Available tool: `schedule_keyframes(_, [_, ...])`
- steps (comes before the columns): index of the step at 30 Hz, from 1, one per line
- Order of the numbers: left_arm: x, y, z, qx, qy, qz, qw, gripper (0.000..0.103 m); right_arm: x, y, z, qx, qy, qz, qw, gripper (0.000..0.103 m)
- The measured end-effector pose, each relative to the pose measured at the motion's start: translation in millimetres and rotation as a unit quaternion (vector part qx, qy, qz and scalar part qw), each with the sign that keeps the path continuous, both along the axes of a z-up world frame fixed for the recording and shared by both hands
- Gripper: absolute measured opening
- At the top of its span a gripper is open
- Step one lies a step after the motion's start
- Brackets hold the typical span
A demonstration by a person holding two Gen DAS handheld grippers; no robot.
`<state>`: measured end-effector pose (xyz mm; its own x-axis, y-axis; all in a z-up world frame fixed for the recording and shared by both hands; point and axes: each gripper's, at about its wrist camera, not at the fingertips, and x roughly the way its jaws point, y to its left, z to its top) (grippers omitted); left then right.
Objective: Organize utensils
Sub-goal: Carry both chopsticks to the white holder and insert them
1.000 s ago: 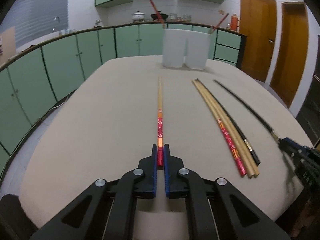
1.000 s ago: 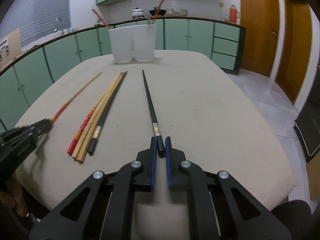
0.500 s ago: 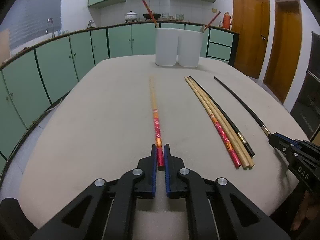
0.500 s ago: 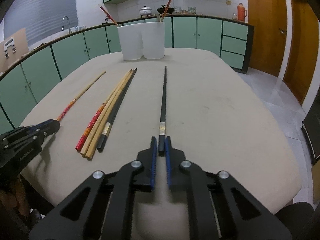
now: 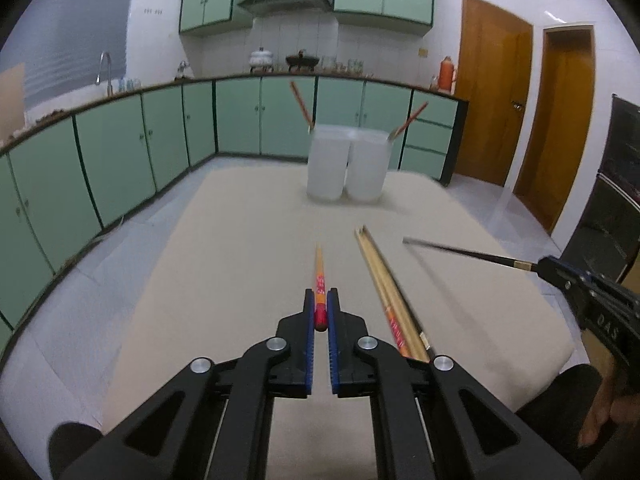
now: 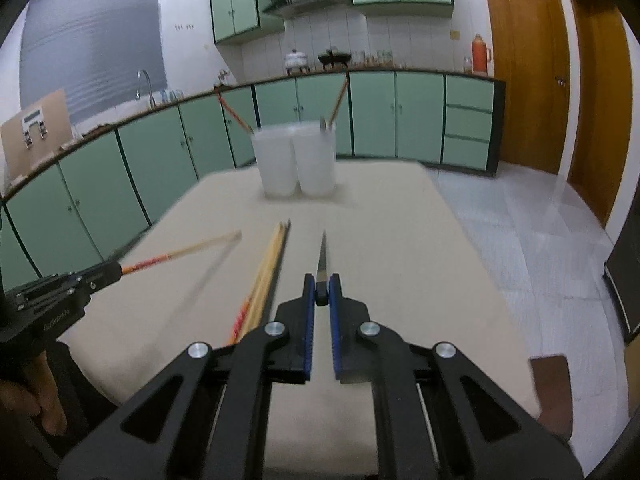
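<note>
My left gripper (image 5: 320, 300) is shut on the red end of a red-and-tan chopstick (image 5: 319, 280), which is lifted off the beige table (image 5: 240, 280) and points toward two white cups (image 5: 346, 164). My right gripper (image 6: 322, 286) is shut on the end of a black chopstick (image 6: 322, 258), also raised above the table. Between them several chopsticks (image 5: 386, 284) lie in a bundle on the table. Each cup holds a chopstick leaning out. In the left wrist view the right gripper (image 5: 548, 266) shows at the right edge; in the right wrist view the left gripper (image 6: 114, 272) shows at the left.
Green kitchen cabinets (image 5: 120, 152) run along the far wall and left side. Two brown wooden doors (image 5: 496, 92) stand at the right. The table edge is close below both grippers. A hand (image 6: 28, 392) holds the left gripper's handle.
Both grippers rose from the table, each lifting its chopstick off the surface by the near end. The bundle of chopsticks stayed flat on the table.
</note>
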<state>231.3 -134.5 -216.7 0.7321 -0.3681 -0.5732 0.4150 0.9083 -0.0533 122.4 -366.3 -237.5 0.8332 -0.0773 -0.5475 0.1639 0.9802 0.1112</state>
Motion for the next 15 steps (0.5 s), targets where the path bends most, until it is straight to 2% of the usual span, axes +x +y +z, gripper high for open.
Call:
schedule_keyframes(10, [3, 4, 66, -0.003, -0.047, -0.021, 0.9987, 0.006, 15, -2, 63, -0.025, -0.021, 0.034, 0.999, 0.006])
schedule_keyframes(15, [20, 3, 83, -0.005, -0.034, -0.029, 0.999, 0.006, 36, -6, 82, -0.031, -0.004, 0.043, 0.999, 0.006])
